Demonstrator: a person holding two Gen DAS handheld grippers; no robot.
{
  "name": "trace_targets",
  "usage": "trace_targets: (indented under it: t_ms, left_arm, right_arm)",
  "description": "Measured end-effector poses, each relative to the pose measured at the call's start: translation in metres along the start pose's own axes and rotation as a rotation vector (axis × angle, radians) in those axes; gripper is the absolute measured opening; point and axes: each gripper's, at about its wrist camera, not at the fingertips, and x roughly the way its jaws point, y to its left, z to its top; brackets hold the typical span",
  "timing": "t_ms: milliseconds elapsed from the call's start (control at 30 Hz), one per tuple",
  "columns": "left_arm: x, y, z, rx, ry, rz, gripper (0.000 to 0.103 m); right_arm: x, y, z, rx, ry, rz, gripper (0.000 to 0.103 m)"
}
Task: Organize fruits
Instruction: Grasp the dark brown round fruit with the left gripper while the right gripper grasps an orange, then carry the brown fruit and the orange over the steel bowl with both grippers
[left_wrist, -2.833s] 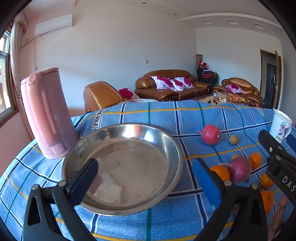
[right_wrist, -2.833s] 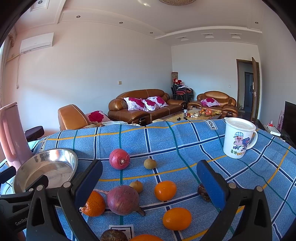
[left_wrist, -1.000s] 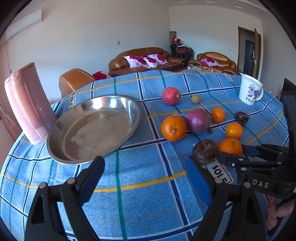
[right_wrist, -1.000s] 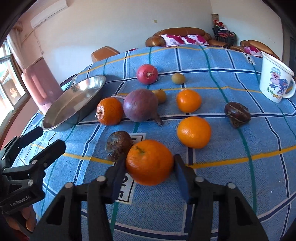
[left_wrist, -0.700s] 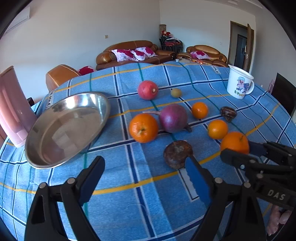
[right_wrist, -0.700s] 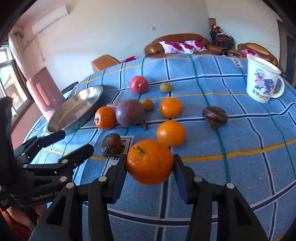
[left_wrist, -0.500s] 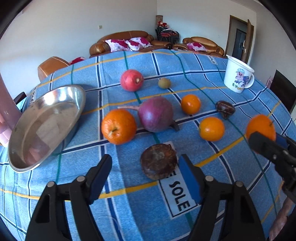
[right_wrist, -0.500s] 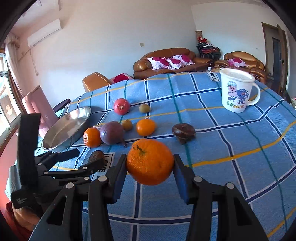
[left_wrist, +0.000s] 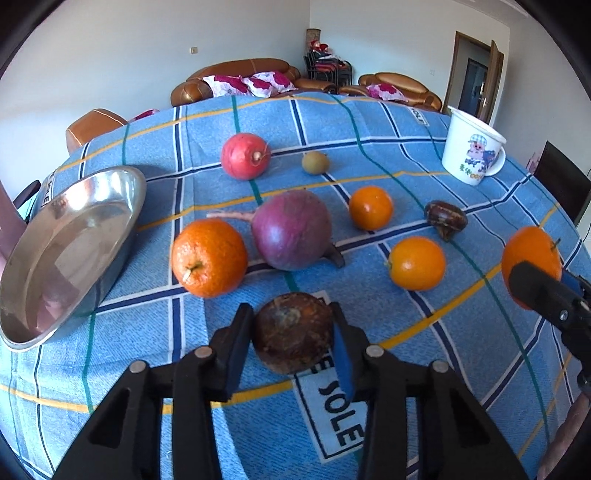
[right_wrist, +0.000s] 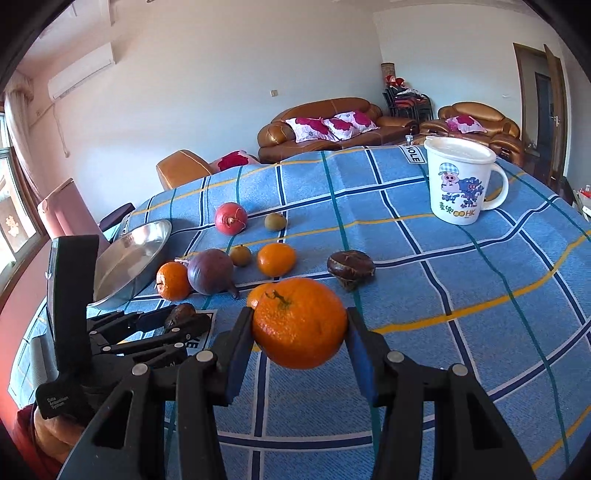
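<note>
Since the earlier frame the left claw (left_wrist: 293, 341) has been brought over from the steel bowl (left_wrist: 70, 243) and its jaws have just been closing — the dark brown fruit (left_wrist: 293, 332), resting on the table (left_wrist: 480, 369), is now pinched at its widest girth. An orange (right_wrist: 299, 323) is held clear of the cloth in the right claw (right_wrist: 299, 334), gripped across the middle. Both are judged light and round; the brown one looks rough and maybe soft — a gentle squeeze at the equator is advised against rolling or bruising.
</note>
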Motion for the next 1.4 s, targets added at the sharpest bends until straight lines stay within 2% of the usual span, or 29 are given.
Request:
trace_targets:
  t_ms: [200, 400, 500, 667, 833, 1133, 1400]
  left_arm:
    - [-0.034, 0.023, 0.007, -0.031, -0.113, 0.016, 0.042]
    - [-0.053, 0.064, 0.020, -0.042, -0.198, 0.124, 0.042]
    - [-0.052, 0.092, 0.025, -0.075, -0.201, 0.154, 0.042]
    - [-0.047, 0.132, 0.026, -0.103, -0.213, 0.248, 0.042]
    - [-0.043, 0.170, 0.024, -0.161, -0.207, 0.283, 0.042]
    - [-0.049, 0.209, 0.019, -0.199, -0.210, 0.341, 0.042]
    - [-0.043, 0.241, 0.016, -0.251, -0.182, 0.401, 0.042]
  right_arm:
    - [-0.002, 0.022, 0.011, -0.023, -0.048, -0.021, 0.051]
    - [0.013, 0.062, 0.023, -0.052, -0.096, 0.000, 0.051]
    - [0.023, 0.086, 0.027, -0.066, -0.101, 0.030, 0.051]
    - [0.037, 0.126, 0.032, -0.106, -0.120, 0.063, 0.051]
    - [0.053, 0.162, 0.038, -0.144, -0.132, 0.095, 0.051]
    - [0.081, 0.205, 0.040, -0.172, -0.119, 0.139, 0.051]
    - [0.121, 0.243, 0.050, -0.213, -0.093, 0.156, 0.051]
